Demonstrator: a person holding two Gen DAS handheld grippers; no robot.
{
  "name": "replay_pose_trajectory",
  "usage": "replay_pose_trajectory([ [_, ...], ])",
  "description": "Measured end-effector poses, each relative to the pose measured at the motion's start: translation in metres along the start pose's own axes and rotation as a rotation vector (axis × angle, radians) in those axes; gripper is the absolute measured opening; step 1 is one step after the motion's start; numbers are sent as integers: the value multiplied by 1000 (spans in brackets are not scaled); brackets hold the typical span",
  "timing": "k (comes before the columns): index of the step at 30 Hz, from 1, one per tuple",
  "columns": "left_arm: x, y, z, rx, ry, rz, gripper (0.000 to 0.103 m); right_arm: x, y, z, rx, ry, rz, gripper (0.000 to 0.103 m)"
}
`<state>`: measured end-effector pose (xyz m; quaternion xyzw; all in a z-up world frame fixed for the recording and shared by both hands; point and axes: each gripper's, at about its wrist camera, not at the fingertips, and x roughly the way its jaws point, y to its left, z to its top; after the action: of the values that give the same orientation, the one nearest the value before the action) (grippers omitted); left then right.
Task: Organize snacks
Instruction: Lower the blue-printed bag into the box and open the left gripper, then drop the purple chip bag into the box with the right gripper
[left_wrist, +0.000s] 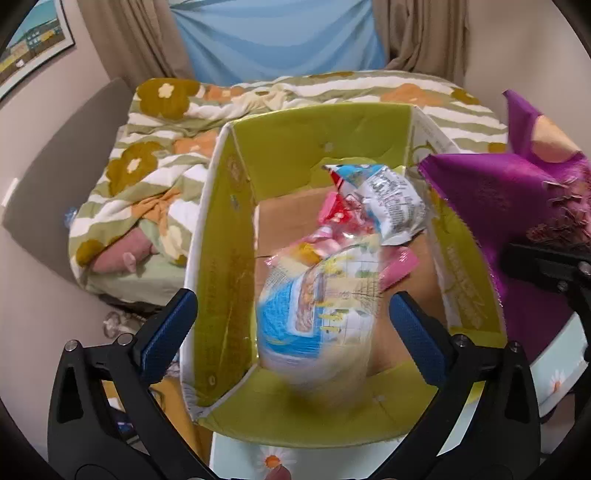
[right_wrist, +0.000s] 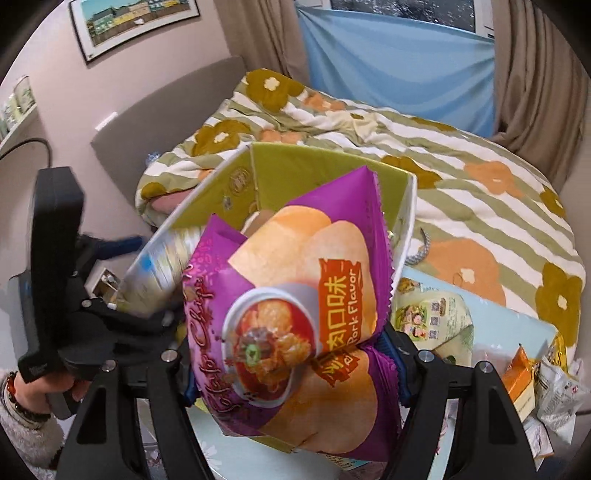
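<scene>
Purple chip bag (right_wrist: 295, 295) above box (right_wrist: 325, 162)

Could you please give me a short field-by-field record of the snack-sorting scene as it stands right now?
container: green cardboard box, open at the top
in box: several snack packets, piled
left claw: open wide, over the box
below left claw: blue and white packet, blurred, clear of both pads
right claw: shut on purple chip bag
chip bag position: at the box's right side, above its rim
still outside: loose packets at far right
backdrop: bed with flowered quilt
</scene>
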<state>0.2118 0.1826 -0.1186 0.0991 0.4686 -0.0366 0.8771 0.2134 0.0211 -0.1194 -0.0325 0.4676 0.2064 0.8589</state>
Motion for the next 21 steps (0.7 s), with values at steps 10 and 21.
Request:
replay_pose_trajectory([
  [10, -12, 4, -8, -34, 12, 26, 103, 3, 2, 13, 26, 7, 11, 73],
  [21, -5, 19, -9, -95, 42, 79, 103, 40, 17, 27, -15, 45, 87, 77],
])
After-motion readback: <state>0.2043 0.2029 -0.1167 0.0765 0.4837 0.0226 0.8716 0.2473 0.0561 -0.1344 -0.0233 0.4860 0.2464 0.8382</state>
